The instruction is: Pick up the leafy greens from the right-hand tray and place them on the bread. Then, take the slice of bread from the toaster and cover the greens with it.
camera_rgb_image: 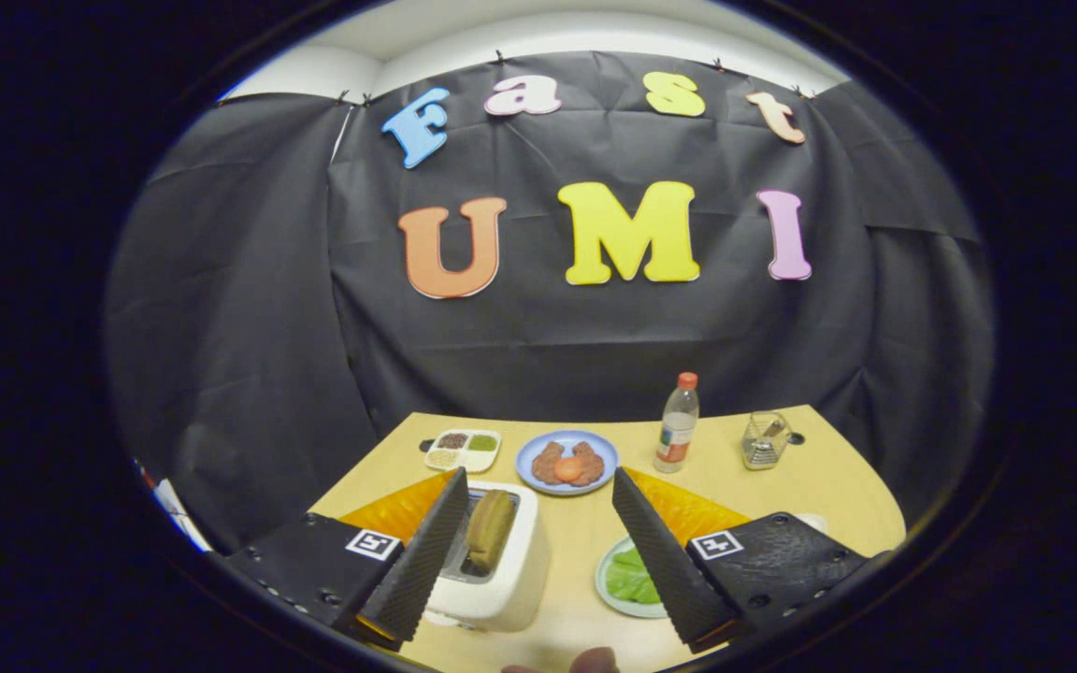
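Observation:
My gripper [538,486] is open, held above the near end of the wooden table with nothing between its fingers. The leafy greens [630,577] lie on a pale tray [606,591] just inside the right finger, which hides part of them. A white toaster [492,570] stands beside the left finger with a brown slice of bread [489,529] sticking up from its slot. Beyond the fingertips sits a blue plate [529,458] holding bread [552,463] topped with an orange-red slice [567,468].
A divided white dish [463,450] of seasonings sits left of the blue plate. A clear bottle [678,422] with a red cap stands right of it, and a small glass jar [766,440] further right. A fingertip [590,662] shows at the table's near edge.

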Available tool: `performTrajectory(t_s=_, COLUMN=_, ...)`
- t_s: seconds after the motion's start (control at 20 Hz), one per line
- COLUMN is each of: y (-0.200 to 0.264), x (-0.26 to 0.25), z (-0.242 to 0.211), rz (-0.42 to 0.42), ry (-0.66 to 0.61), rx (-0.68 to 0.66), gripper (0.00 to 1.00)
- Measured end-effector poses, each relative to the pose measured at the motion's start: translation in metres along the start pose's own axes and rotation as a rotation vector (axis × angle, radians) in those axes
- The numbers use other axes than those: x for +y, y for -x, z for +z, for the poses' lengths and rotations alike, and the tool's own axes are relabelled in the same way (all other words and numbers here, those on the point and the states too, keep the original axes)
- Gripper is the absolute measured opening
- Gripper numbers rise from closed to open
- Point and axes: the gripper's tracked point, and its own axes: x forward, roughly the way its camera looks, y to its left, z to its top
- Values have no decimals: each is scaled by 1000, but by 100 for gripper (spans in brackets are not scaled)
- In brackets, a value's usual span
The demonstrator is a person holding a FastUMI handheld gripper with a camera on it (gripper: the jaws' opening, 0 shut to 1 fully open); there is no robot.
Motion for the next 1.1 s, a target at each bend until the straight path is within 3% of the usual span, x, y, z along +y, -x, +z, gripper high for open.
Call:
performTrajectory(t_s=0.5, y=-69, x=44, z=-71, rz=-29, ry=60, rx=144, gripper=97)
performTrajectory(t_s=0.6, y=-81, x=45, z=-81, rz=-33, ry=63, rx=170, gripper=89)
performTrajectory(t_s=0.7, y=-90, x=42, z=-88, rz=-47, ry=65, rx=189, gripper=66)
performTrajectory(t_s=0.95, y=-105, x=37, z=-97, rz=-88, ry=59, rx=215, gripper=29)
performTrajectory(t_s=1.0, y=-111, x=32, z=-99, rz=-103, ry=62, rx=223, gripper=29)
performTrajectory(t_s=1.1, y=-105, x=40, z=-100, rz=-76, ry=45, rx=236, gripper=16)
